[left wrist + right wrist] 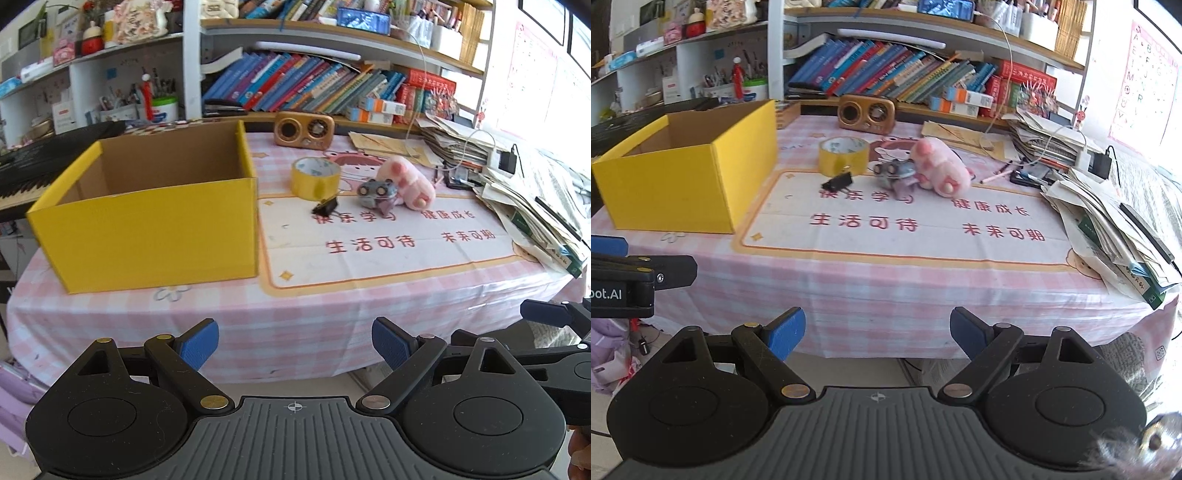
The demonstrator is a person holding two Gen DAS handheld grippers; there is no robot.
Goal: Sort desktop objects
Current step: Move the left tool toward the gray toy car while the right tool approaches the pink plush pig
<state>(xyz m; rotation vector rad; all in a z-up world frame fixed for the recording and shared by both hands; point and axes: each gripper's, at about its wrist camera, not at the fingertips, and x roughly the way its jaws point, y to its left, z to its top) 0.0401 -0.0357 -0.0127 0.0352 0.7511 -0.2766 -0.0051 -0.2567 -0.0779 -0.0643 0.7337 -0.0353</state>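
An open yellow cardboard box (155, 229) (683, 184) stands on the left of the pink checked table. To its right lie a roll of yellow tape (316, 178) (843, 155), a black binder clip (325, 206) (837, 182), a small grey toy robot (377, 194) (894, 172) and a pink plush toy (406, 181) (940, 166). My left gripper (294, 345) hangs open before the table's front edge, nothing between its blue pads. My right gripper (877, 334) is open too, likewise short of the table and holding nothing.
A wooden retro speaker (304, 130) (866, 113) sits at the back. Stacked papers and books (535, 206) (1115, 221) crowd the right side, with a charger and cable. Bookshelves line the wall; a black keyboard (44, 158) lies left of the box.
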